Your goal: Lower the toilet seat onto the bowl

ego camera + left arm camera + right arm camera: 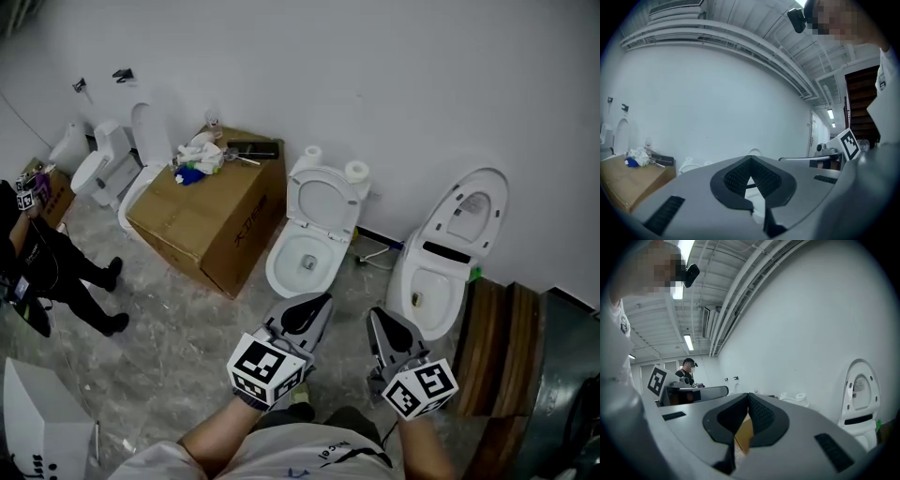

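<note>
Two white toilets stand against the wall ahead. The middle toilet's seat (pixel 323 200) stands raised above its bowl (pixel 302 261). The right toilet's seat and lid (pixel 471 214) also stand upright over its bowl (pixel 429 292), and show in the right gripper view (pixel 859 391). My left gripper (pixel 319 302) (pixel 750 160) is shut and empty, held level just short of the middle bowl. My right gripper (pixel 376 315) (pixel 748 395) is shut and empty too, between the two bowls. Neither touches a toilet.
A cardboard box (pixel 211 217) with rags on top sits left of the middle toilet. A third toilet (pixel 111 167) is at the far left, near a person in black (pixel 47 274). Brown wooden steps (pixel 502 345) stand at the right. A white box (pixel 42 422) is lower left.
</note>
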`<action>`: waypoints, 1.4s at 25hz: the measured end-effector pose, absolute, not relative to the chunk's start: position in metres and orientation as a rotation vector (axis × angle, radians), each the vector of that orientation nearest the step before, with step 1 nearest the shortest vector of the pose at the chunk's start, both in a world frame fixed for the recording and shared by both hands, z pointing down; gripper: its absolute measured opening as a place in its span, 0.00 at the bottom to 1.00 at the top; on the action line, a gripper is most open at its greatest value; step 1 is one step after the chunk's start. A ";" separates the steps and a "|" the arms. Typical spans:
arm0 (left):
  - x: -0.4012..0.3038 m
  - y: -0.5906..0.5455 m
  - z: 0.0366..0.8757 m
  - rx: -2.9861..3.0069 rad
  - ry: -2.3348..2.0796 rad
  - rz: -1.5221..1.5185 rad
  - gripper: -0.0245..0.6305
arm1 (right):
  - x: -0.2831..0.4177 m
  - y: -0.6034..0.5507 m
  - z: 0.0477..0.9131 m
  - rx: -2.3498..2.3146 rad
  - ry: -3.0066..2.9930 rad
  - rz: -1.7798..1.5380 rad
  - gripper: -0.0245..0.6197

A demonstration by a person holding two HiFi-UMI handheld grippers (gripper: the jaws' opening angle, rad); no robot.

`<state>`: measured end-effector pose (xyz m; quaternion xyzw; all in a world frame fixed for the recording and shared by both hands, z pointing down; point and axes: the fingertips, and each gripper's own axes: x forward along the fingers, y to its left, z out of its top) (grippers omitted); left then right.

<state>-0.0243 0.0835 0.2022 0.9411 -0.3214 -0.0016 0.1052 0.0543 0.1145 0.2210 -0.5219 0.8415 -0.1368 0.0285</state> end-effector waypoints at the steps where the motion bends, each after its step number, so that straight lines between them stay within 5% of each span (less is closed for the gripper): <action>1: -0.026 0.071 0.204 2.771 -0.948 -0.001 0.05 | 0.053 0.103 0.223 -1.619 2.607 -0.423 0.06; 21: 0.051 -0.208 0.261 2.738 -1.069 0.097 0.05 | 0.113 -0.197 0.286 -1.521 2.820 -0.415 0.06; 35: 0.099 -0.371 0.387 2.589 -1.132 0.202 0.05 | 0.170 -0.370 0.433 -1.556 3.043 -0.506 0.07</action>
